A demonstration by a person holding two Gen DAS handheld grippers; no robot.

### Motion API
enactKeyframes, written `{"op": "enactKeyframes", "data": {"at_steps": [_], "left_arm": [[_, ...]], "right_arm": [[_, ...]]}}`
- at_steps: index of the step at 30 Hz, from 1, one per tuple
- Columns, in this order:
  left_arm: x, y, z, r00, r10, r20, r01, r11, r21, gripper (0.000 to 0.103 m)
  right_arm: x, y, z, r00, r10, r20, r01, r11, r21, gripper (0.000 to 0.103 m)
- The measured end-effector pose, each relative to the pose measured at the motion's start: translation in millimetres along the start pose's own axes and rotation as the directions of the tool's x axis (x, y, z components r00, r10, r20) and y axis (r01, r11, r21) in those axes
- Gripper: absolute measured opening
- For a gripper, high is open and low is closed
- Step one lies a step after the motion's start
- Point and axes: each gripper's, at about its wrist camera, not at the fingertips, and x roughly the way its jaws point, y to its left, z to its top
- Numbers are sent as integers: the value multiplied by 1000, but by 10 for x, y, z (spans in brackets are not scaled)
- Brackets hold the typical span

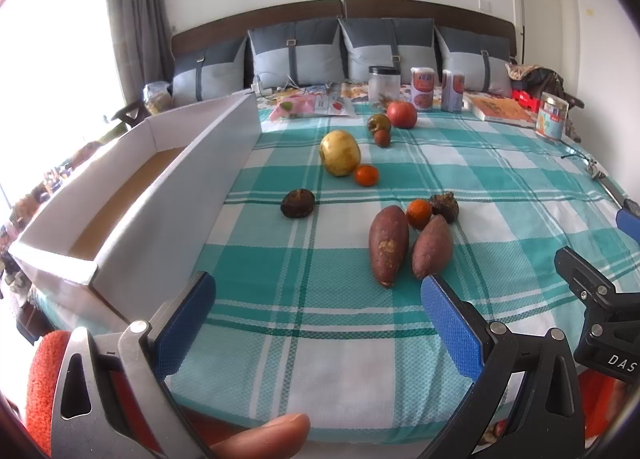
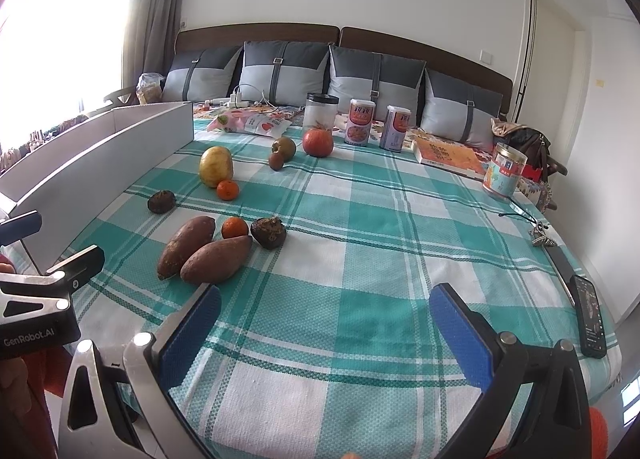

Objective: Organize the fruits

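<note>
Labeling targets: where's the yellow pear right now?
In both wrist views the yellow pear lies on the checked bedspread left of centre, just right of the white box, with a small orange touching its near right side.

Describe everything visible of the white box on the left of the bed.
The white box is a long, shallow, open-topped tray, seemingly of cardboard, with thin white walls and a tan inner floor. It lies flat along the left edge of the checked bedspread, its long side running toward the pillows. What shows of its inside looks empty. No fruit touches it; the dark round fruit lies nearest, apart from it.
</note>
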Motion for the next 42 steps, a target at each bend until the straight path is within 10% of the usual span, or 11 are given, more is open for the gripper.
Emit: {"op": "enactKeyframes", "data": {"at_steps": [42], "left_arm": [[83, 25, -62, 1000, 7, -23, -7, 1000, 9, 103]], "right_arm": [[20, 1, -16, 1000, 4, -4, -4, 1000, -1, 103]]}}
